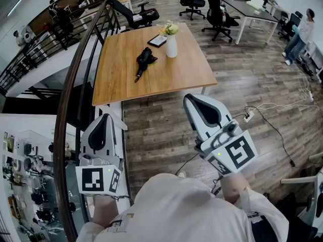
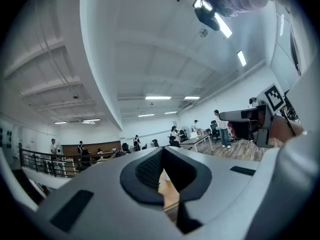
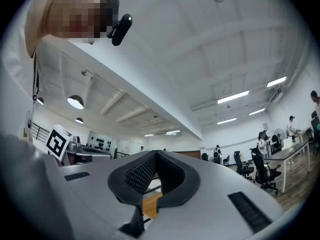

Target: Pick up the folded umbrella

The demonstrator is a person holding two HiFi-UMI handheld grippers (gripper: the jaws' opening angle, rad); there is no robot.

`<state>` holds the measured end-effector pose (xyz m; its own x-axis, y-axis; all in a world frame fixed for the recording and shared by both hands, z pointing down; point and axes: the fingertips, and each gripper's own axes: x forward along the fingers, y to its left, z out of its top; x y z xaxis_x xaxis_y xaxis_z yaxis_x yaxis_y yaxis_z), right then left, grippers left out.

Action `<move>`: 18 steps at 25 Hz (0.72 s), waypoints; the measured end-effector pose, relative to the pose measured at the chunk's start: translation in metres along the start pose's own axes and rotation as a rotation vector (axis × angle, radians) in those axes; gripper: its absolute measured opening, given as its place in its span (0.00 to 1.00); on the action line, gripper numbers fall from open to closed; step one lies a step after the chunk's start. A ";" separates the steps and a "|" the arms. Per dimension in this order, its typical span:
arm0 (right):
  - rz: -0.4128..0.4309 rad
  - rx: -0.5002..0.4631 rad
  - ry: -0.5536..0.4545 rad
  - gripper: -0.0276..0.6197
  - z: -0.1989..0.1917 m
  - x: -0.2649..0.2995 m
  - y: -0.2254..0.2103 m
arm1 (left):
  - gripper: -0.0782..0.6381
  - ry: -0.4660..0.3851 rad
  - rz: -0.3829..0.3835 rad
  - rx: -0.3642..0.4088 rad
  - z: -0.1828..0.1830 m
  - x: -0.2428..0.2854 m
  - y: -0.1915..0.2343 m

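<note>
The umbrella, black and folded, lies flat on the wooden desk, just left of the white vase of flowers and not touching it. Just behind the vase lies a flat dark thing, perhaps a tablet. Both grippers are held well short of the vase, off the desk on its near side. The left hand-held gripper has its jaws together and empty. The right hand-held gripper is likewise closed on nothing.
</note>
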<state>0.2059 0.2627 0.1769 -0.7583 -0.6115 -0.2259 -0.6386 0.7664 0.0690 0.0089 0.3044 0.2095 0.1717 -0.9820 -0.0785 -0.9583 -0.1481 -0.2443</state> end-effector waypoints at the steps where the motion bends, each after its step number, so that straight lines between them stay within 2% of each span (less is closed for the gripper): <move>1: 0.002 0.009 0.002 0.09 0.000 -0.005 -0.005 | 0.13 -0.002 0.002 0.005 0.002 0.001 -0.007; 5: 0.003 0.017 0.012 0.09 -0.004 -0.025 -0.023 | 0.13 -0.007 0.006 0.024 0.005 0.007 -0.036; 9: 0.009 0.016 0.009 0.09 -0.007 -0.024 -0.032 | 0.13 -0.003 0.003 0.031 0.003 0.018 -0.043; 14: 0.058 0.044 -0.025 0.09 -0.002 -0.028 -0.032 | 0.13 0.004 0.015 0.097 0.005 0.025 -0.053; 18: 0.114 0.056 -0.005 0.09 -0.009 -0.028 -0.031 | 0.13 0.021 -0.002 0.084 0.001 0.035 -0.064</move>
<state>0.2459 0.2542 0.1902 -0.8251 -0.5186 -0.2242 -0.5394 0.8411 0.0397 0.0764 0.2794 0.2216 0.1675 -0.9842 -0.0576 -0.9355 -0.1402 -0.3243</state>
